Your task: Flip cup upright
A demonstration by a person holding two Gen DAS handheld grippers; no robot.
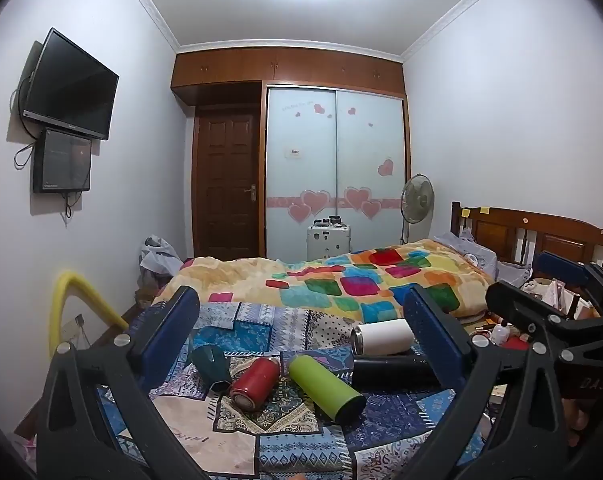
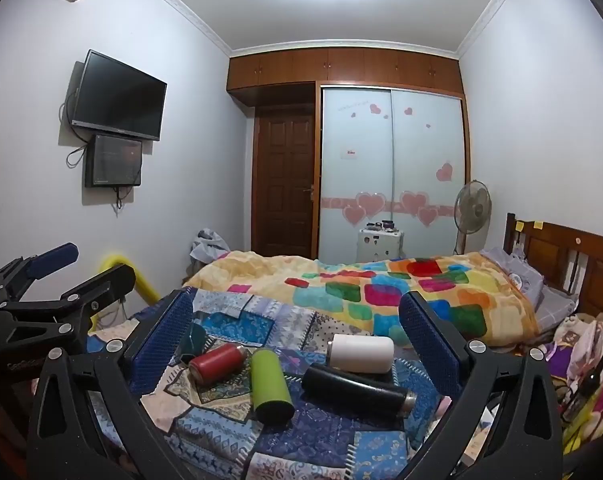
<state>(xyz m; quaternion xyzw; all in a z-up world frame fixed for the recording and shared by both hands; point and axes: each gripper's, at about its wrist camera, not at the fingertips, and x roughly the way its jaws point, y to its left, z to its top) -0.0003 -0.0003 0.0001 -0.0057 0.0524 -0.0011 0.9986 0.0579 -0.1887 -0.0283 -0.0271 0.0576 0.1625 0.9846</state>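
left wrist view: the left hand-held gripper is spread wide, its two blue-padded fingers holding nothing. between and just beyond them, five cups lie on their sides on a blue patchwork cloth spread over the bed. nearest the left finger is a dark green cup, touching a red cup beside it. in the middle lies a lime green cup, its dark end pointing toward the camera. toward the right finger, a white cup lies farther off, with a black cup just in front of it, partly behind the right finger. past the cups, a blanket with bright coloured squares covers the bed. the right hand-held gripper shows at the right edge, its fingers apart.

right wrist view: the right hand-held gripper is also spread wide and holds nothing. between its blue fingers the same cups lie tipped over on the patchwork cloth. the dark green cup is by the left finger, partly hidden by it. the red cup lies next to it, the lime green cup sits in the middle, the black cup lies toward the right finger, and the white cup is just behind it. the left hand-held gripper appears at the far left, fingers apart. the coloured blanket lies beyond.
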